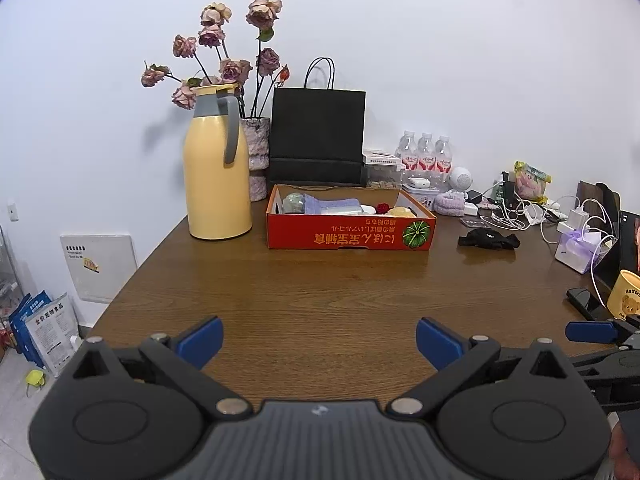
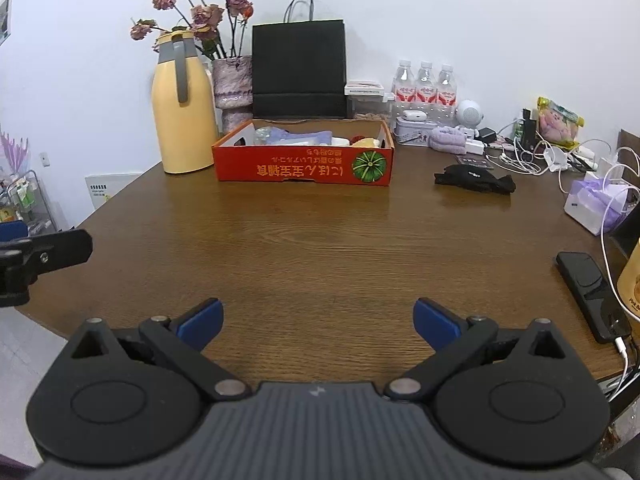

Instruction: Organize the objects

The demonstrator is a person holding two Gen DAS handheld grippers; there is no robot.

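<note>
Well ahead and right of my right gripper's (image 2: 318, 318) spread, empty fingers, the black glove (image 2: 474, 178) lies limp on the table (image 2: 320, 240); soft and light, I'd pinch its bunched middle, while the left gripper (image 1: 320, 338) also gapes empty.

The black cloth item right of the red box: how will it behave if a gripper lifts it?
The black cloth item lies crumpled and flat, so it is probably floppy and will sag. It looks light. Being soft fabric, it seems unlikely to roll or break.

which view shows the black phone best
The right wrist view: the black phone lies whole at the table's right edge, cable plugged in. The left wrist view catches only its end behind the yellow tin.
</note>
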